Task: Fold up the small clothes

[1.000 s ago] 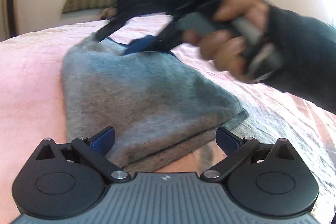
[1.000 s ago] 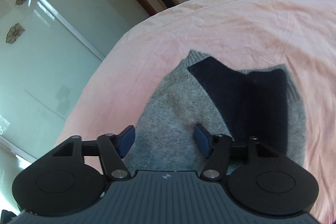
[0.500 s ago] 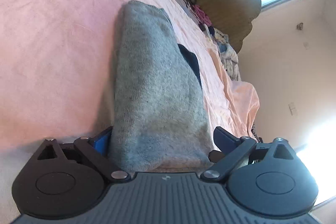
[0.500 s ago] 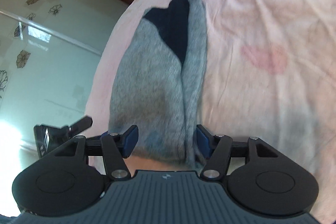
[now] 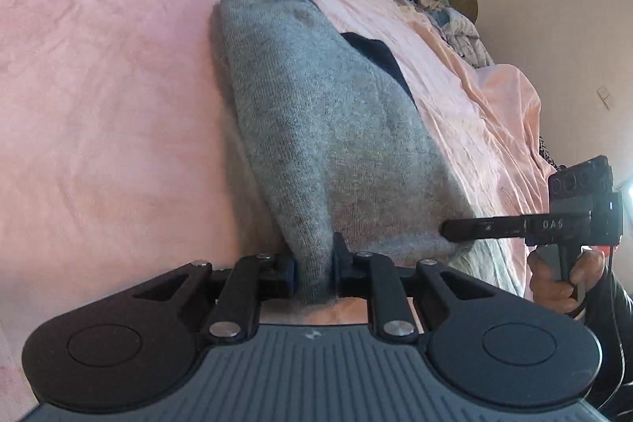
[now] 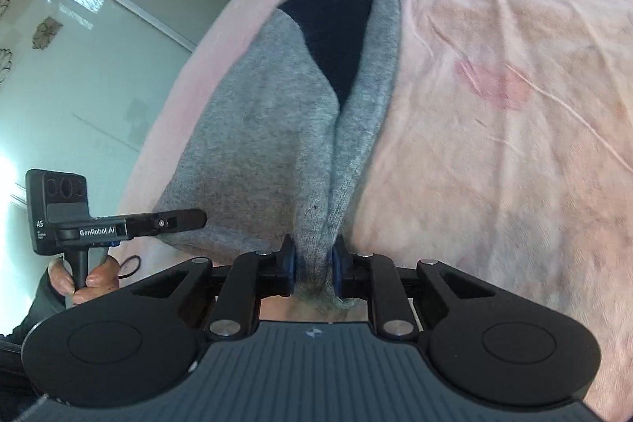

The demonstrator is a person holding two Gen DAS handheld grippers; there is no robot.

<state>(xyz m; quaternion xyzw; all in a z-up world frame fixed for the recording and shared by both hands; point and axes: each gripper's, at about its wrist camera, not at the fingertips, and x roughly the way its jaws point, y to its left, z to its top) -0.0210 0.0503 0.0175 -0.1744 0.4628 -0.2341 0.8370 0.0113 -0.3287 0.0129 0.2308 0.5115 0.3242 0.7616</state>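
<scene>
Left wrist: both grippers' jaws closing (pinching grey garment (image 5: 316, 129)).

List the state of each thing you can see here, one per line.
Left gripper: jaws closing, pinching the garment's near edge.
Right gripper: jaws closing, pinching the same edge.
Garment: grey, folded lengthwise, dark part showing, lying on the bed.
Bed: pink sheet, wrinkled.

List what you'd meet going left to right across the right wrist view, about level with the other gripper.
Left gripper in a hand → grey garment, bunched where the right gripper is closing on it → pink bedsheet.
</scene>
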